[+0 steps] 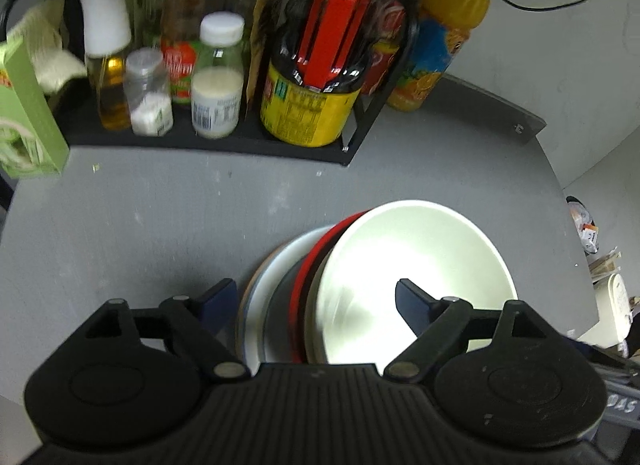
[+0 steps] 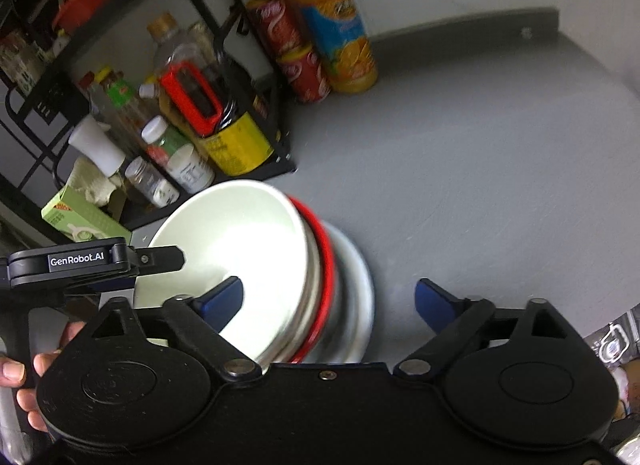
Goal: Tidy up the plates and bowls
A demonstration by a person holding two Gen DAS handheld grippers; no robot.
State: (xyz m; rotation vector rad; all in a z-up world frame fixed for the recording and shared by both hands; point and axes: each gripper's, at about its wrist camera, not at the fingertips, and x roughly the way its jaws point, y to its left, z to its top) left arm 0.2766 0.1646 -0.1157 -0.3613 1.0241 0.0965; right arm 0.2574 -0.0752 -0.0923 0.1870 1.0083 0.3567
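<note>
At the far left of the left wrist view a green carton stands at the edge of the grey tabletop, beside a black rack crowded with an oil bottle, small jars and a big dark soy sauce jug (red handle, yellow label). Right of the rack, against the pale wall, stands an orange juice bottle; a black cable crosses the wall above it.

The stack of dishes sits on the table near the front: a white bowl uppermost, a red-rimmed bowl under it, a white plate lowest, all blurred. The left gripper hangs over the stack, jaws spread wide, its right finger above the white bowl.

In the right wrist view the right gripper is likewise wide apart, its left finger over the white bowl, its right over bare table. Two red cans lean by the juice bottle.
</note>
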